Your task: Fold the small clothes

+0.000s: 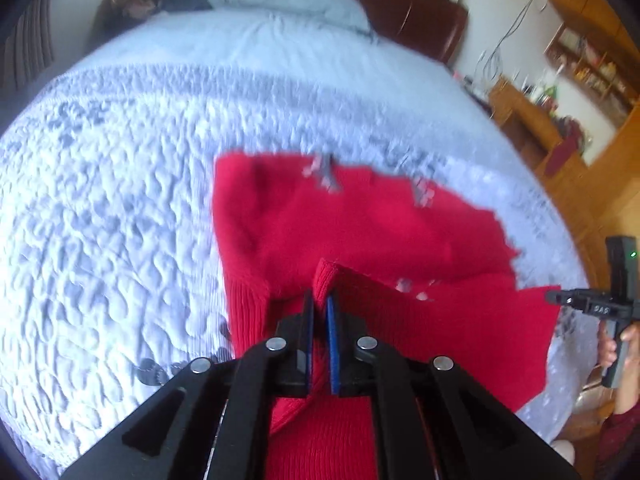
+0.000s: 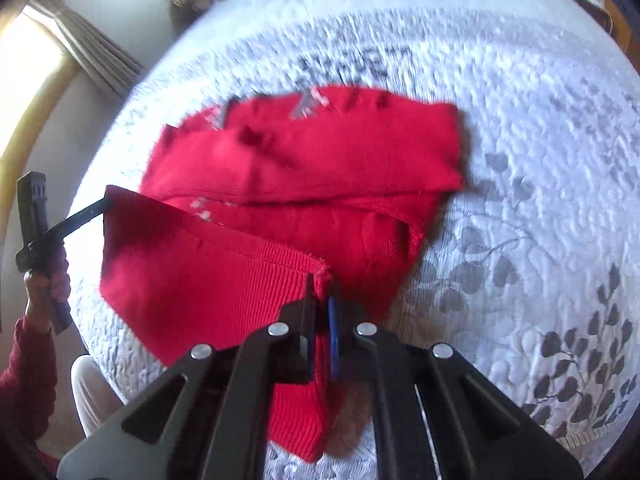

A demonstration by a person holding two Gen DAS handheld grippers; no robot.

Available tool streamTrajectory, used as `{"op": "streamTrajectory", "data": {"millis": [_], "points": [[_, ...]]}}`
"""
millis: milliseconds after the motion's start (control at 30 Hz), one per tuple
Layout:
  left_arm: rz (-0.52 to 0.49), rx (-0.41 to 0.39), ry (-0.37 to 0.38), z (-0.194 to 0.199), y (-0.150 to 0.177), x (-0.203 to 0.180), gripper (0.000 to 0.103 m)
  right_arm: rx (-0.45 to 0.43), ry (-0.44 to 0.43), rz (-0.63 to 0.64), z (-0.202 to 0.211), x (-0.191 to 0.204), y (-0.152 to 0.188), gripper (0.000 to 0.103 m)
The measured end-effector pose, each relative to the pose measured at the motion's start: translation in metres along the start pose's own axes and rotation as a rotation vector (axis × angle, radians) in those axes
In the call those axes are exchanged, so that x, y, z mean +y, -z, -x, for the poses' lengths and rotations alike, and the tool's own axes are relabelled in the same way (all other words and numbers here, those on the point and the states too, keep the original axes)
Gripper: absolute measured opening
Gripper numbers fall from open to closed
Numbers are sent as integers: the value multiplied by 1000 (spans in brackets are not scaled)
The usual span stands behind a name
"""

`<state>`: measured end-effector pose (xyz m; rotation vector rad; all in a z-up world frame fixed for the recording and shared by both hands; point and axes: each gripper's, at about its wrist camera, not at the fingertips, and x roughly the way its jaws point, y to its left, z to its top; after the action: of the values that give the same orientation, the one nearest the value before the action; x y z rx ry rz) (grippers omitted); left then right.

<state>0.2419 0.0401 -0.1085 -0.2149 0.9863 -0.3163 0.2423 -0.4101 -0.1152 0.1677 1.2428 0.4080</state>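
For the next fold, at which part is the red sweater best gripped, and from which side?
Probably its ribbed hem, at the two near corners, coming from the near bed edge. The left gripper and right gripper are shut there; that band is thick, straight and lifted.

One red knitted garment (image 1: pixel 360 232), two claws (image 1: pixel 320 308) (image 2: pixel 322 292), one quilted bedspread (image 1: pixel 120 200), one pillow (image 1: pixel 288 0).

Wide bare quilt lies open on the bed (image 2: pixel 520 128) all around the red sweater (image 2: pixel 340 160). Only the pillow (image 1: pixel 288 0) at the headboard edge rises from the bed's far edge.
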Motion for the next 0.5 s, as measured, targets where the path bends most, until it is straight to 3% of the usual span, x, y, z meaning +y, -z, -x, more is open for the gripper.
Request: {"op": "streamTrajectory", "data": {"millis": [133,233,367,500], "points": [[18,-73,44,23,-23,-2,5,-76,-20,-6,27,4,-13,3],[22,-114,38,21,-56,-7,5,-128,0,-20,41,1,-42,3],[39,-142,1,-3,-105,-3,5,-143,35,-58,39,-12,-94,3],[64,-106,-51,-56,-141,11,5,-102,79,-117,2,-31,-147,3]]}}
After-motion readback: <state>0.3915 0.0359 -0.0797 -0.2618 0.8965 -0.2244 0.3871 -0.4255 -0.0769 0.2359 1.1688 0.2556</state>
